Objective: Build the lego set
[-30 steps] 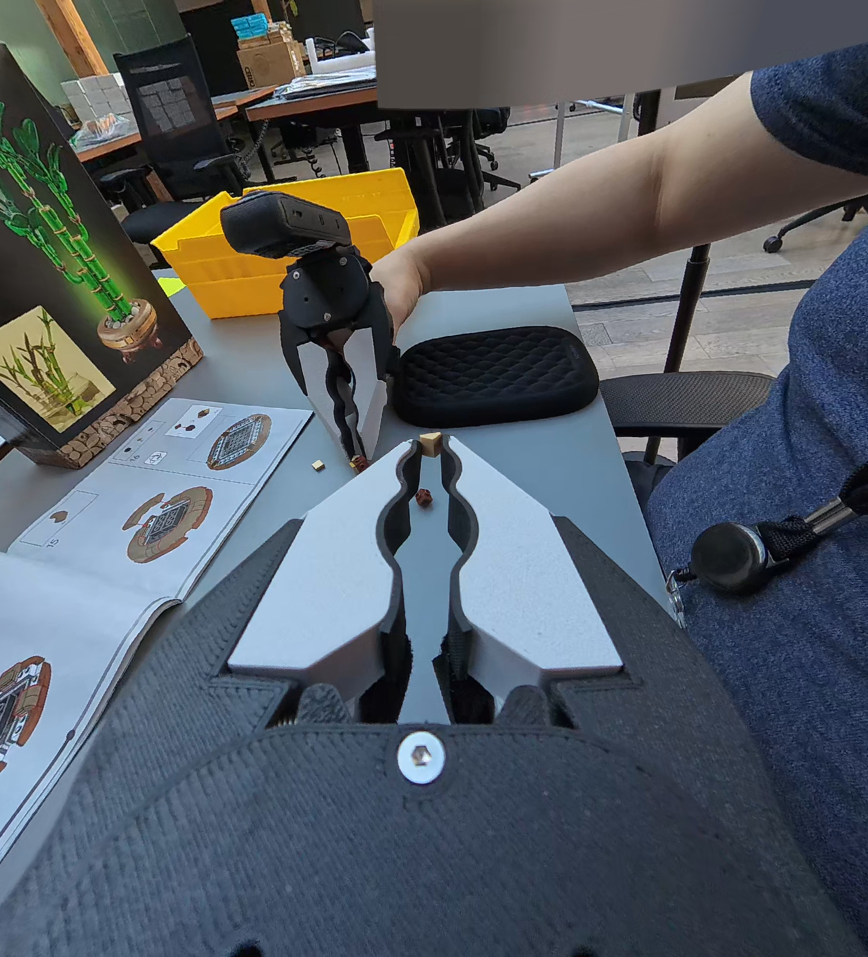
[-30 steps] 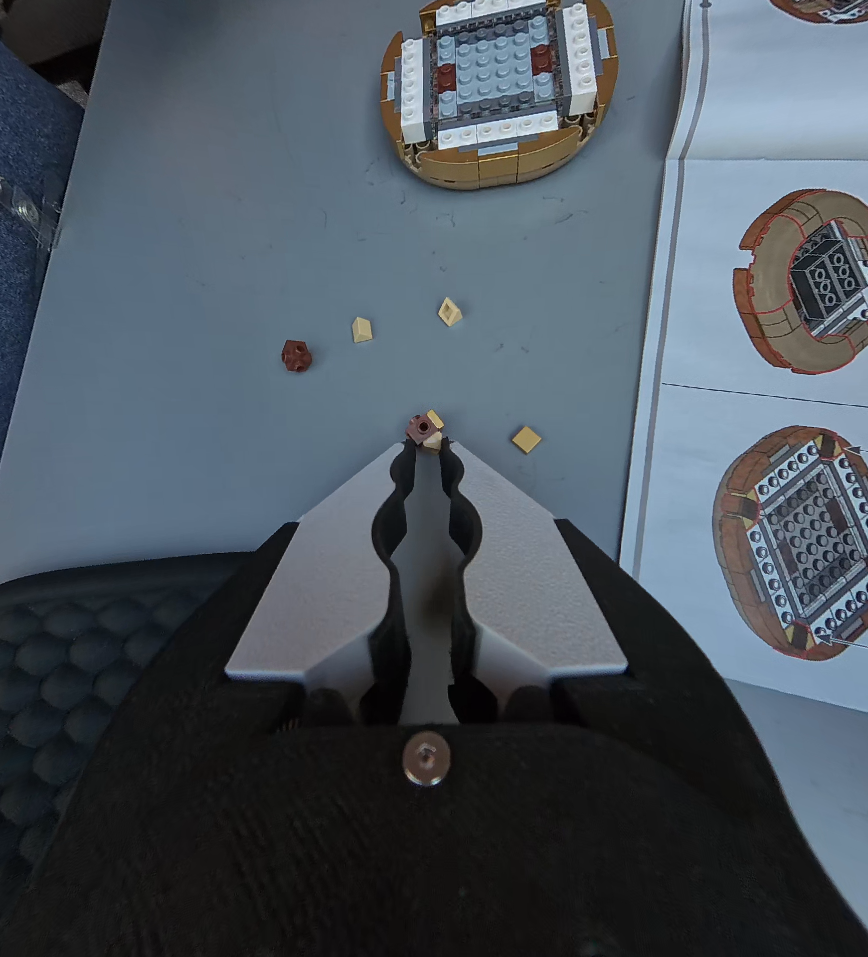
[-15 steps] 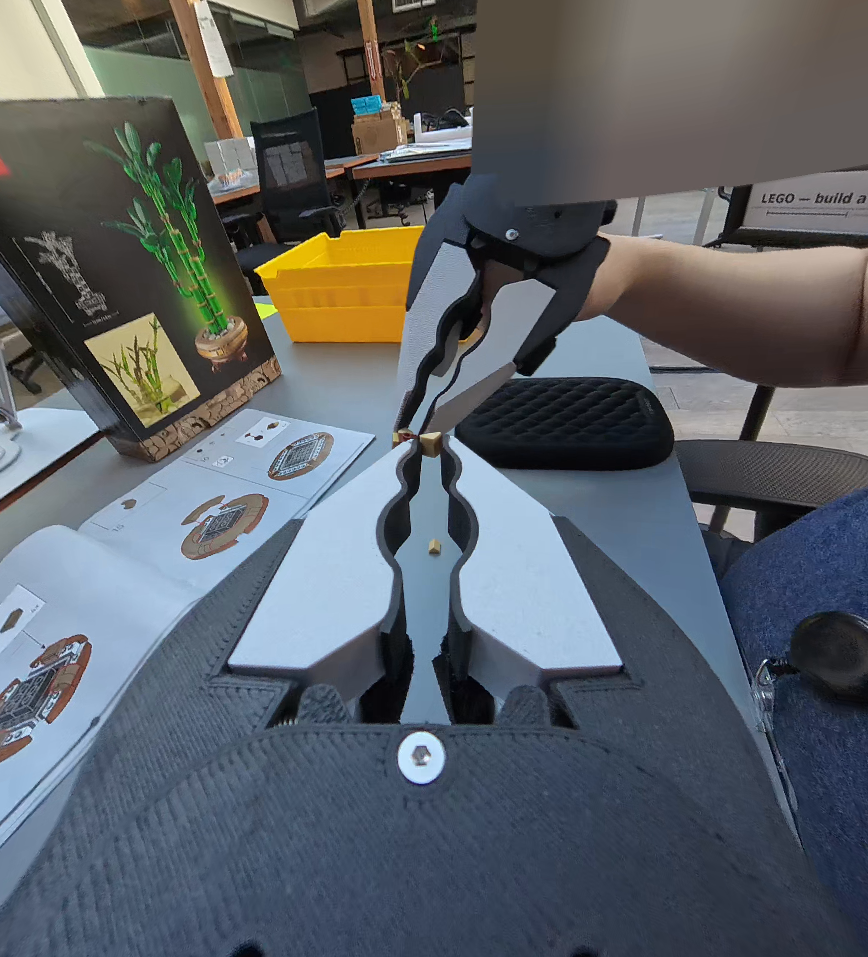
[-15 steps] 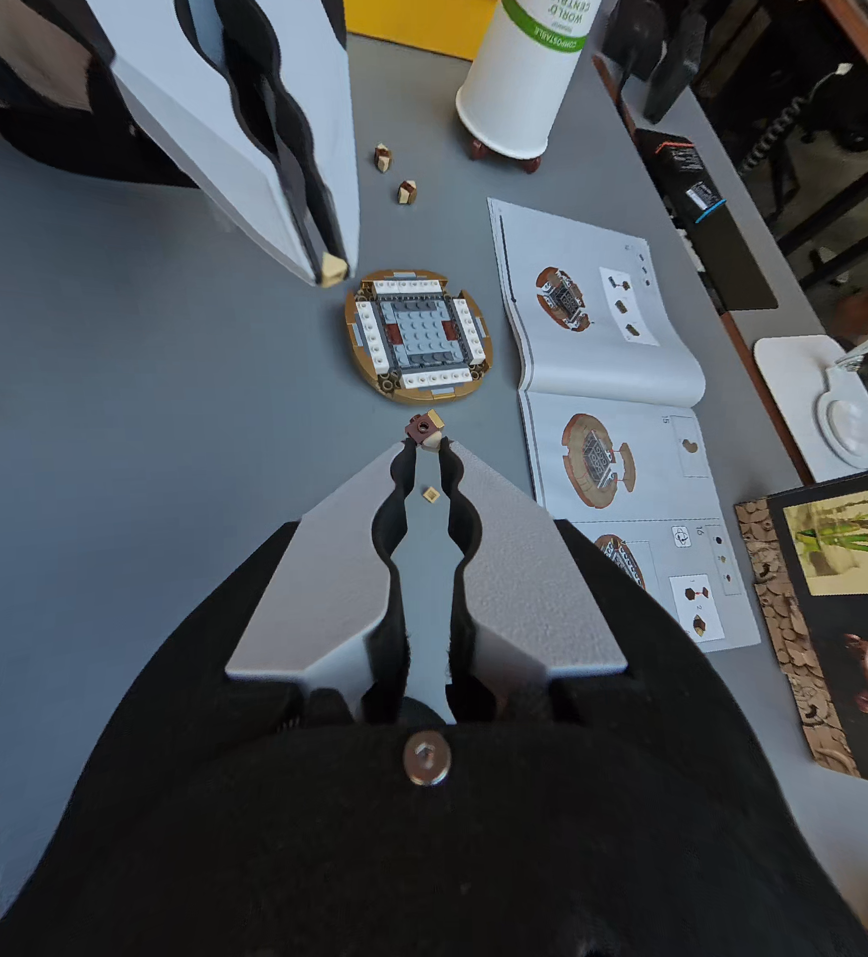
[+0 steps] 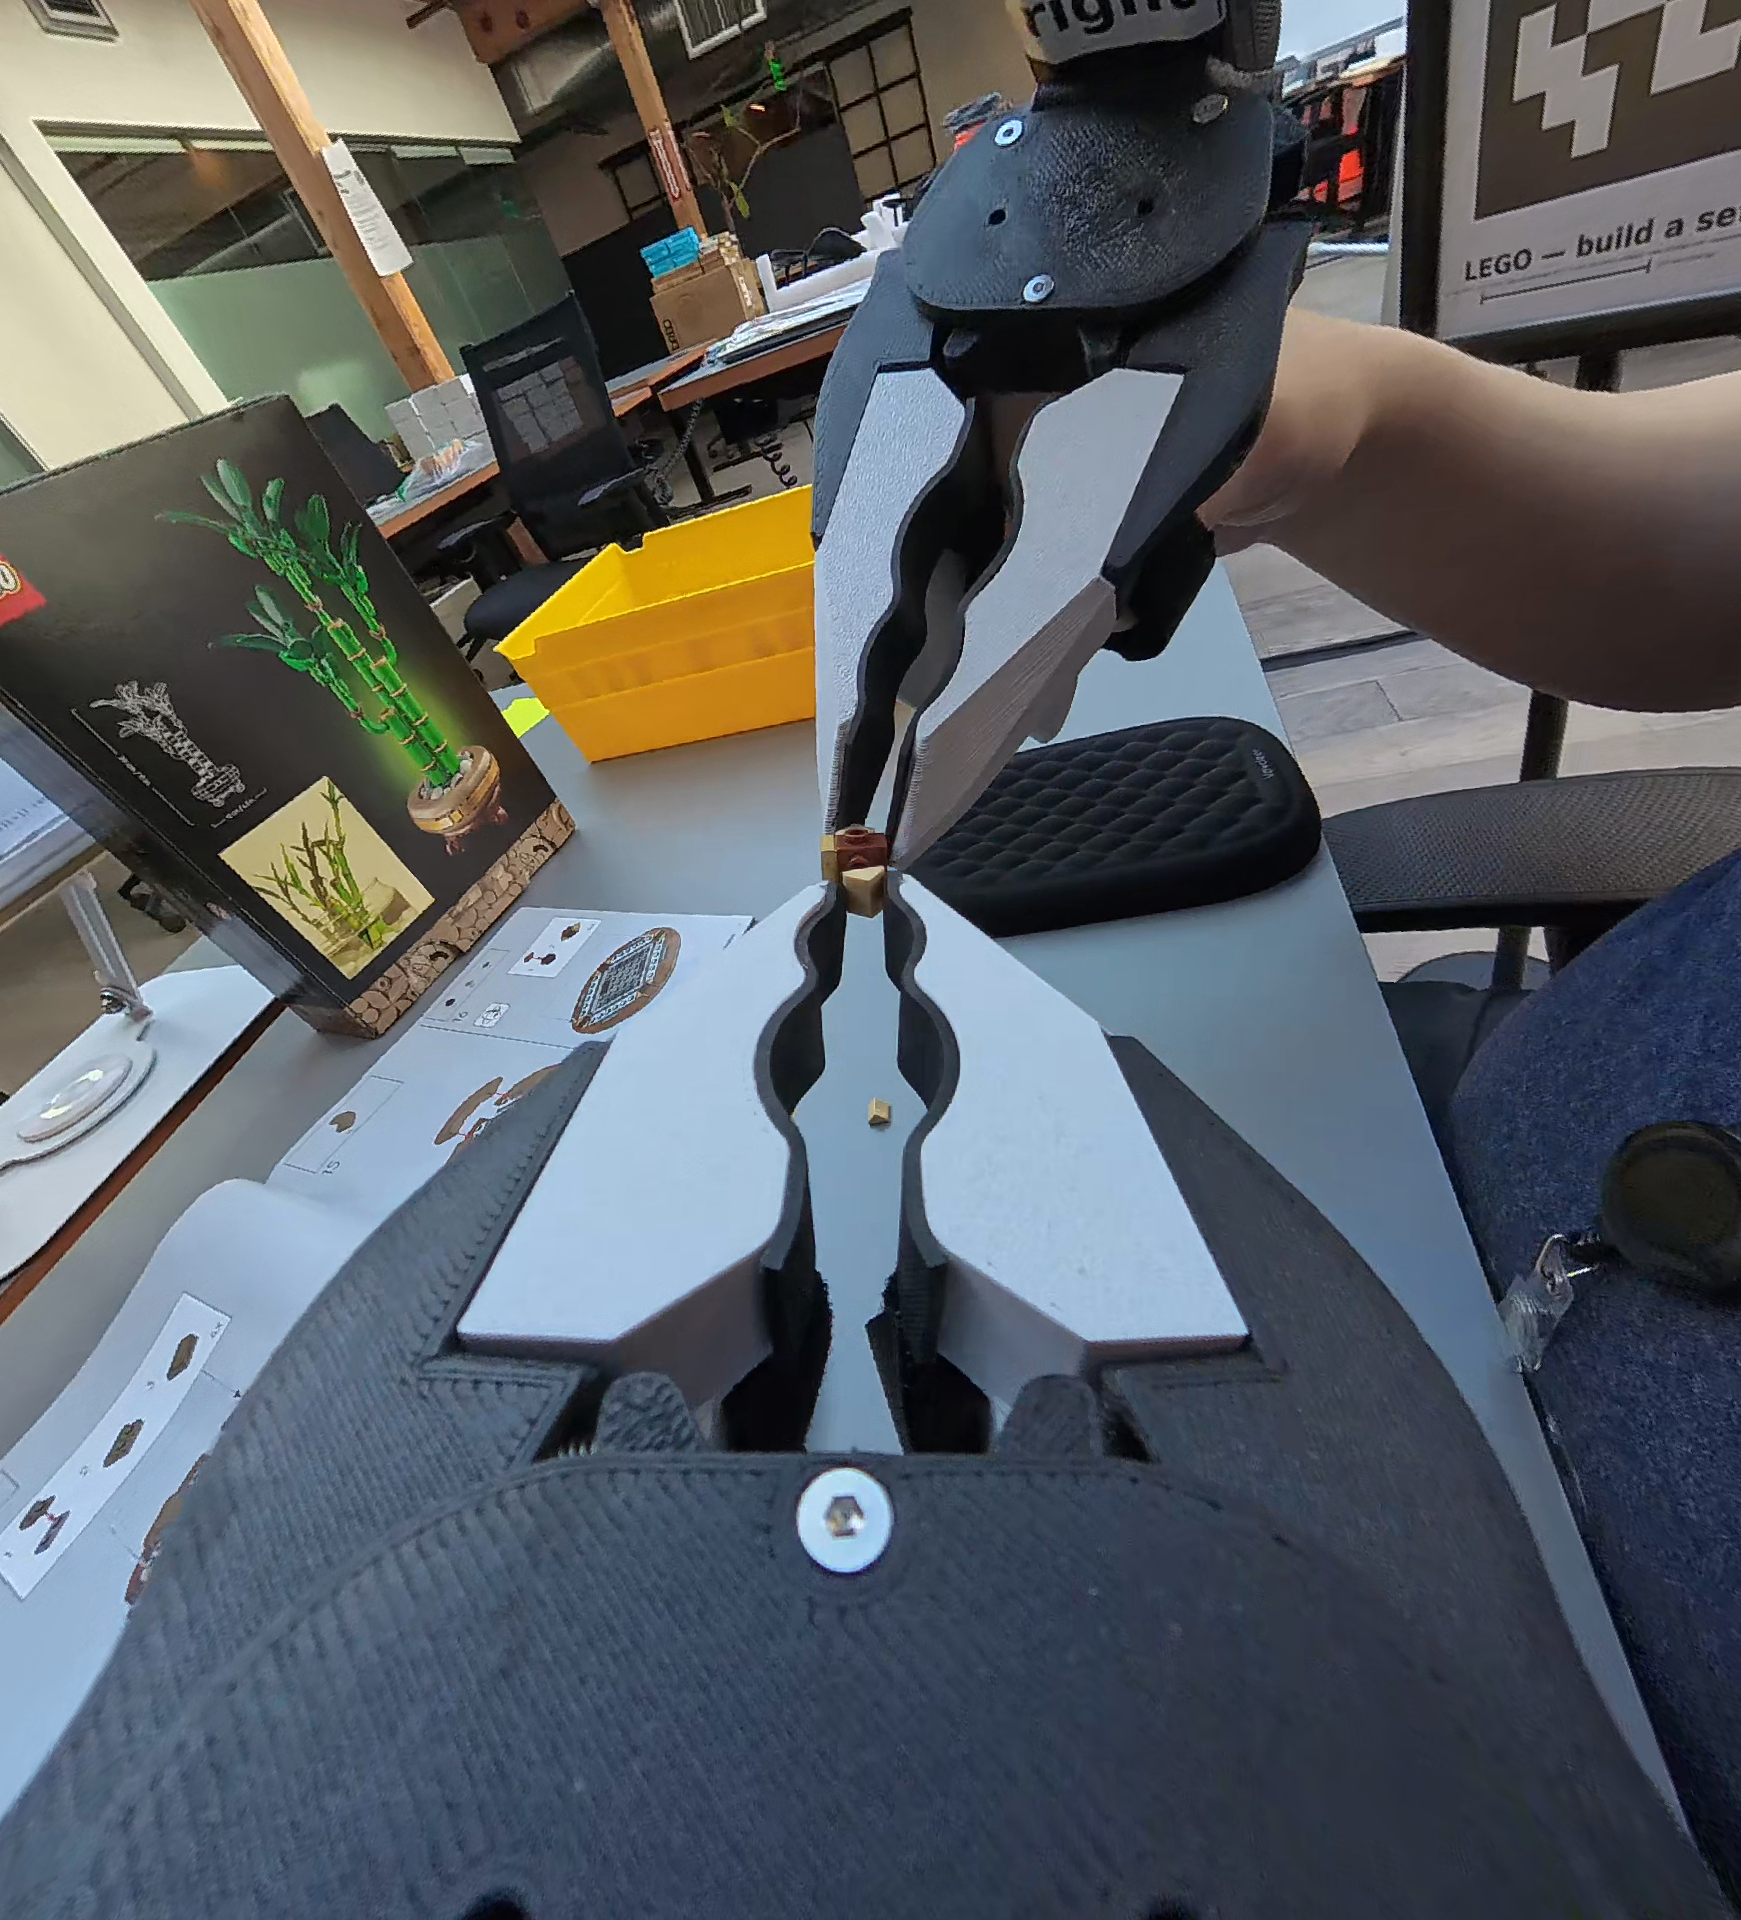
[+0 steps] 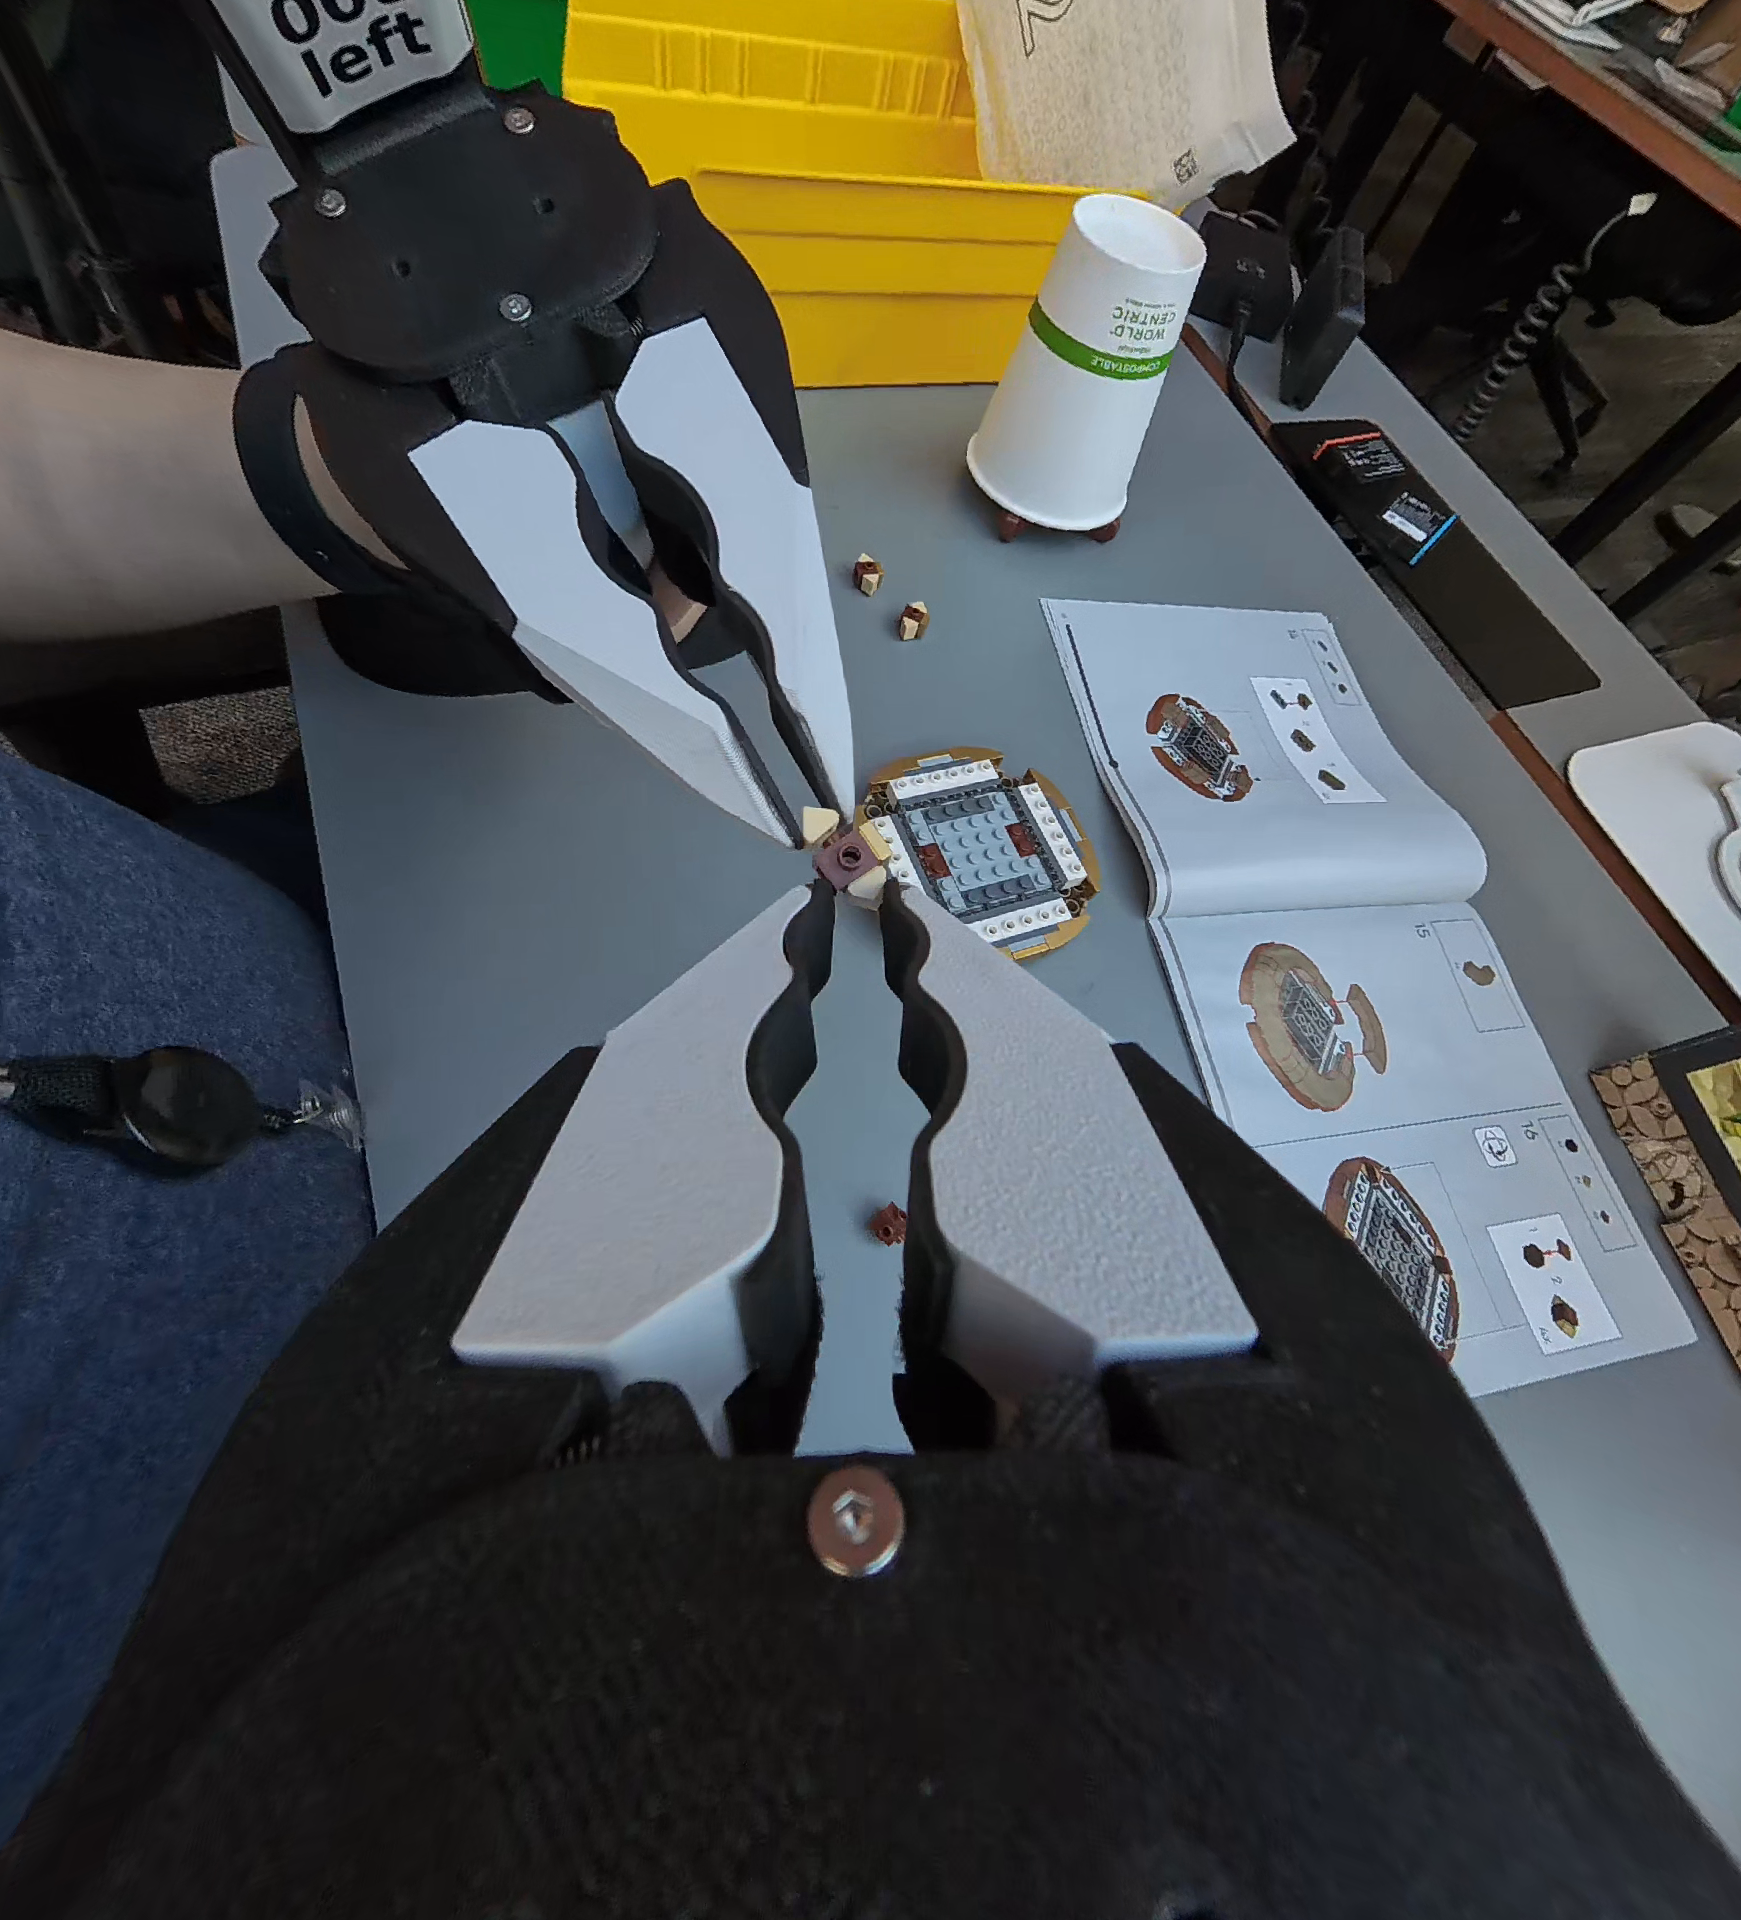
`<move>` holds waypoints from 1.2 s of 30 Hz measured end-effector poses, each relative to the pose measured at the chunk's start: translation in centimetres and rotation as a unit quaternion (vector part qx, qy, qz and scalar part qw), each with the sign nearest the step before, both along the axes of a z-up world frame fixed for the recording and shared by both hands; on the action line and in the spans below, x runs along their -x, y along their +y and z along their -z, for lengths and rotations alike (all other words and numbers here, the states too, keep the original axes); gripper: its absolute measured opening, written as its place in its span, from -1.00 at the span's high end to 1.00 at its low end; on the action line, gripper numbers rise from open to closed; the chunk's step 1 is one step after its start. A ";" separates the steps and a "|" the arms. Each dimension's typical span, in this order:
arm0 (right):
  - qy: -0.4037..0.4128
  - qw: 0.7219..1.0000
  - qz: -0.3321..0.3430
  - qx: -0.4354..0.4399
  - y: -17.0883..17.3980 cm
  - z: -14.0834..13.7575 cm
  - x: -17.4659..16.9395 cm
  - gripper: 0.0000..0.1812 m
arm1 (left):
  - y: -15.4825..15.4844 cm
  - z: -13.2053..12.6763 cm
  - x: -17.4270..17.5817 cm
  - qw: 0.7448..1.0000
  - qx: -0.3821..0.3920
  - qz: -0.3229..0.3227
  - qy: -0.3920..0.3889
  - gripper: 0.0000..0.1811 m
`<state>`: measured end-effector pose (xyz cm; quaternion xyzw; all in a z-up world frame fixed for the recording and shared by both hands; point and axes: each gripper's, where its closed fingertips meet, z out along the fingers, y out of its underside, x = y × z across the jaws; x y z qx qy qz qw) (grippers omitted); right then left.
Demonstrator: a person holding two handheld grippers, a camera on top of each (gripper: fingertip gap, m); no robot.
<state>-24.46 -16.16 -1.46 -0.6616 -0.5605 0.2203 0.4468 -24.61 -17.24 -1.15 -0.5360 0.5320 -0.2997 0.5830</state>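
Observation:
My right gripper [image 6: 850,896] is shut on a small brown brick [image 6: 848,860] with tan slope pieces stuck on it. My left gripper [image 5: 861,902] is shut on a tan slope piece [image 5: 864,891]. Both are held in the air, tip to tip, and the tan piece [image 6: 820,824] touches the brown brick [image 5: 853,848]. The right gripper [image 5: 864,831] comes down from above in the left wrist view. The left gripper [image 6: 812,828] comes from the upper left in the right wrist view. The round brown, white and grey base build [image 6: 980,847] lies on the grey table beneath the tips.
An open instruction booklet [image 6: 1313,935] lies right of the build. A white paper cup [image 6: 1084,364], a yellow bin [image 6: 845,229], two small assemblies [image 6: 868,575] and a loose brown brick [image 6: 889,1223] are on the table. The set's box [image 5: 222,675] and a black pad [image 5: 1115,821] stand nearby. The tips of both grippers are at nearly the same place.
Both grippers rose from the table and came together tip to tip. The left gripper's tan piece now touches the brown brick held by the right gripper.

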 end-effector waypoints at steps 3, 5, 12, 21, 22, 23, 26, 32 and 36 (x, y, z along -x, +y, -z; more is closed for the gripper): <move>0.002 1.000 -0.007 0.000 -0.2 -0.2 0.2 0.90 | -0.3 -0.2 0.0 1.000 0.001 0.004 -0.004 0.94; 0.000 1.000 -0.009 0.001 -0.3 -0.2 0.2 0.91 | -0.3 -0.2 0.0 1.000 0.002 0.006 -0.004 0.94; -0.003 1.000 -0.010 0.002 -0.3 -0.1 0.3 0.91 | -0.2 -0.3 0.1 1.000 0.011 0.009 -0.002 0.94; 0.001 1.000 -0.020 0.003 -0.8 0.0 0.7 0.91 | -0.6 -0.2 0.4 0.999 0.037 0.038 -0.003 0.94; 0.005 1.000 -0.022 0.003 -0.9 -0.2 0.8 0.91 | -0.6 -0.3 0.5 0.998 0.040 0.043 -0.006 0.94; 0.011 1.000 -0.025 0.006 -1.0 -0.3 0.9 0.91 | -0.7 -0.4 0.6 0.998 0.041 0.048 -0.010 0.95; 0.021 0.999 -0.034 0.020 -1.3 -0.2 1.0 0.91 | -1.0 -0.3 0.7 0.997 0.046 0.060 -0.009 0.94; 0.052 0.997 -0.047 0.037 -1.8 0.0 1.1 0.91 | -1.5 -0.3 0.8 0.996 0.060 0.073 0.000 0.94; 0.076 0.995 -0.051 0.044 -2.0 -0.3 1.0 0.91 | -1.7 -0.6 0.6 0.995 0.060 0.074 -0.004 0.94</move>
